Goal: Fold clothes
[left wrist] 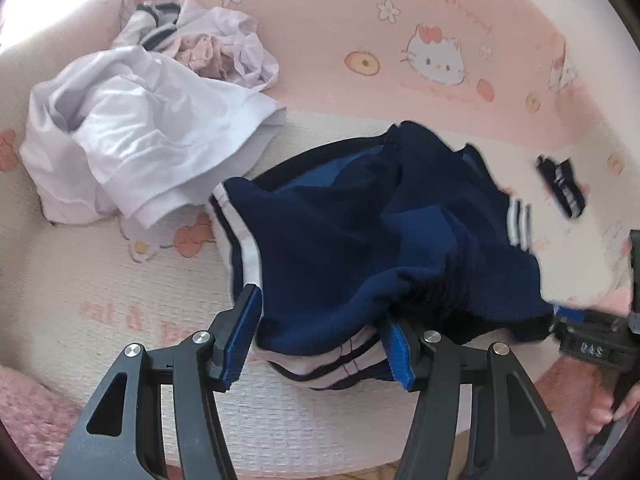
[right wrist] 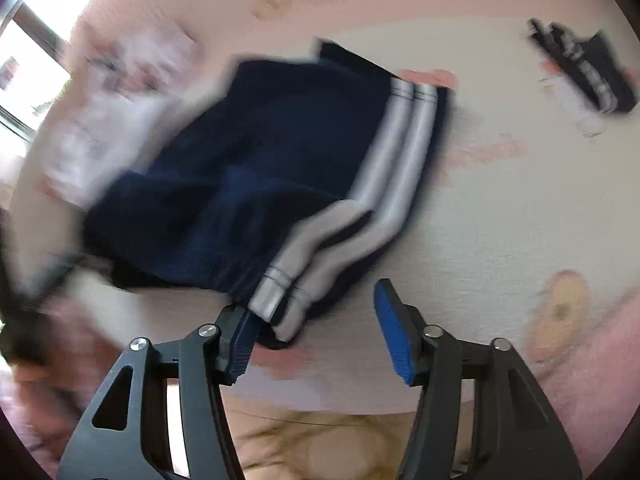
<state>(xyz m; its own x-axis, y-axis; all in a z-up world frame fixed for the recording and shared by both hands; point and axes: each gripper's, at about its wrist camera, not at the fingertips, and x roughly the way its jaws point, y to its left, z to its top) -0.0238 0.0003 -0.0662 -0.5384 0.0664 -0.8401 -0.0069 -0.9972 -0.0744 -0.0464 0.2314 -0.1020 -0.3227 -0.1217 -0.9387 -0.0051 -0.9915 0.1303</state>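
Navy shorts point(left wrist: 360, 232) with white side stripes lie folded and rumpled on the bed sheet point(left wrist: 100, 280). My left gripper point(left wrist: 320, 306) stands open astride their near edge: the left pad touches the striped hem and cloth drapes over the right fingertip point(left wrist: 394, 332). In the blurred right wrist view, the shorts point(right wrist: 240, 160) reach down to my right gripper point(right wrist: 312, 300), which is open. Its left pad rests against the striped corner, while its right pad stands apart from the cloth. The right gripper's body point(left wrist: 592, 344) also shows at the right edge of the left wrist view.
A heap of white and pale pink clothes point(left wrist: 140, 128) lies at the far left. A small dark folded item point(left wrist: 560, 188) point(right wrist: 588, 76) sits at the far right. Fluffy pink blanket point(left wrist: 28, 412) borders the sheet's near edge. A person's hand point(left wrist: 616, 412) holds the right gripper.
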